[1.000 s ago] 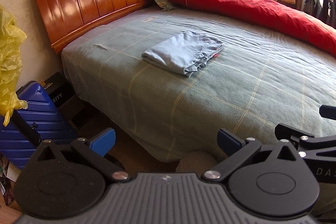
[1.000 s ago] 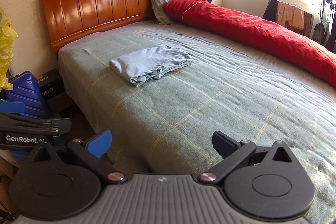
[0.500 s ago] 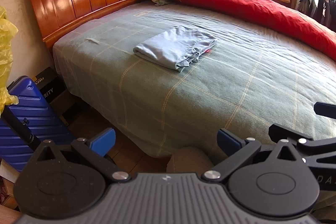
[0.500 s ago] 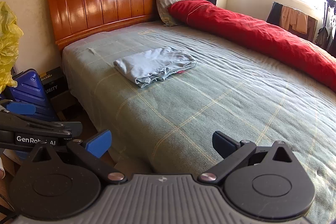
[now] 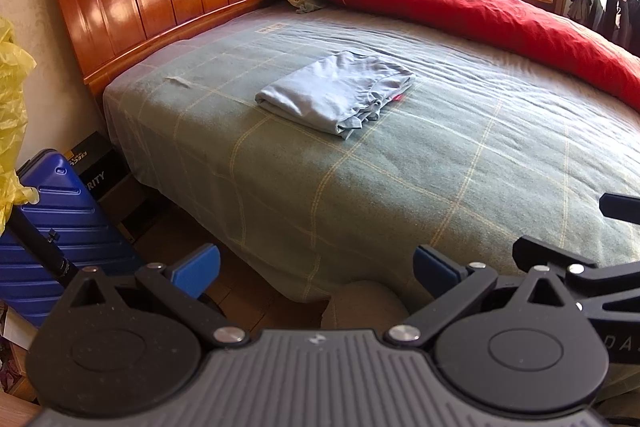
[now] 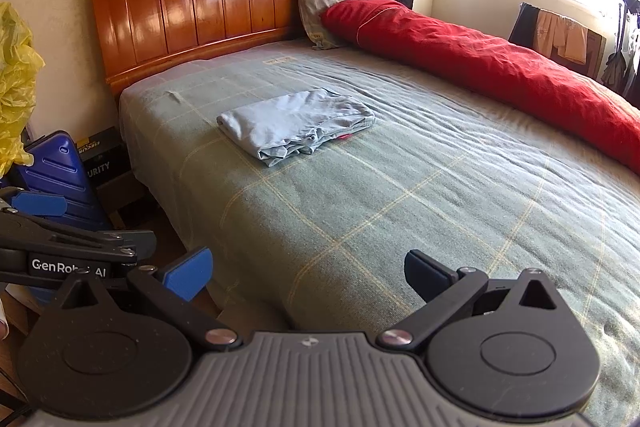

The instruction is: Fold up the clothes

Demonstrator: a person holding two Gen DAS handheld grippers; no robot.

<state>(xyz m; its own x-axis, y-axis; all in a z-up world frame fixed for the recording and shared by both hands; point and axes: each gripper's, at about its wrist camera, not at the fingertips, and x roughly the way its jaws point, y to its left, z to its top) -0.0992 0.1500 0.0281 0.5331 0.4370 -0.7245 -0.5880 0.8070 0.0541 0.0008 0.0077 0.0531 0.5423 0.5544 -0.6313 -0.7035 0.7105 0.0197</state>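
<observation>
the folded light blue cotton garment (image 5: 334,93) lies on the green checked bedspread (image 5: 440,163), well ahead of both tools. the left gripper (image 5: 316,269) and right gripper (image 6: 308,275) gape wide, empty. its long axis runs left-right; neither looks clearly nearer.

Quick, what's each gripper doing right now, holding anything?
Left gripper: open, holding nothing, short of the bed.
Right gripper: open, holding nothing; the folded light blue garment lies apart on the bed.
</observation>
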